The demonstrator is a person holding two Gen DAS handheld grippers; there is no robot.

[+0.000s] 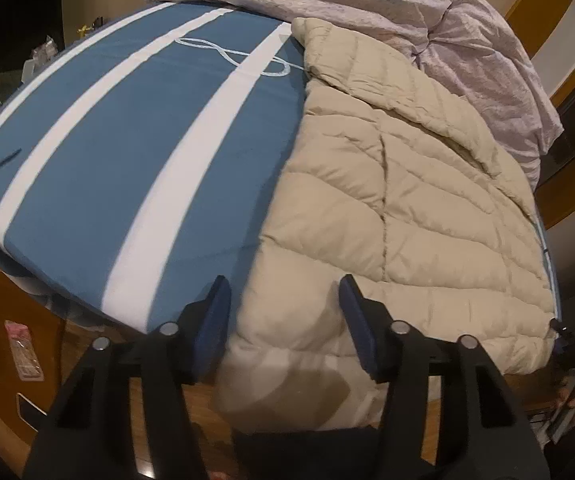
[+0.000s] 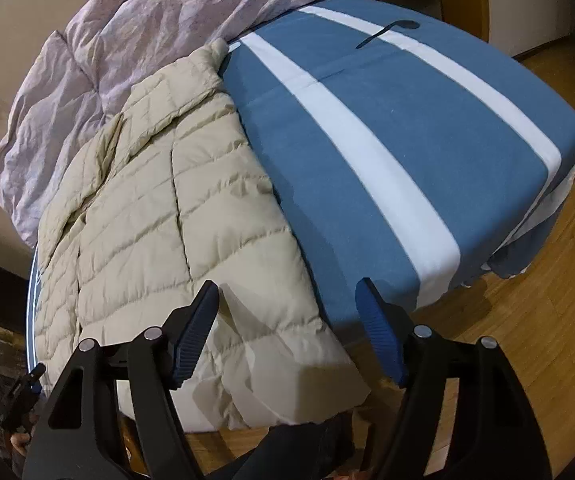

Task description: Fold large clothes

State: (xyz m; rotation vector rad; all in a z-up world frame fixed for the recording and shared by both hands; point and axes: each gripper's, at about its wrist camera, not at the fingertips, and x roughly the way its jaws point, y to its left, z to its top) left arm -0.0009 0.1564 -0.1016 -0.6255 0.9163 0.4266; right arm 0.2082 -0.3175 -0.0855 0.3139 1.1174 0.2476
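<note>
Puffer jacket (image 1: 387,208), beige, flat on striped bed (image 1: 127,140): left tool (image 1: 285,312) and right tool (image 2: 287,308) both released; pinch hem corners evenly, deep into padding.

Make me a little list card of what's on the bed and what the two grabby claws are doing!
bed cover: blue sheet with white stripes
garment: beige puffy jacket, lying flat on the bed, its hem hanging over the near edge
behind it: crumpled pale purple duvet
also on sheet: thin white cord near the jacket's far end
left gripper: open, jacket hem between its fingers, pads not pressing it
right gripper: open, above the jacket's hem corner, nothing gripped
floor: wood
fold: not yet started
</note>
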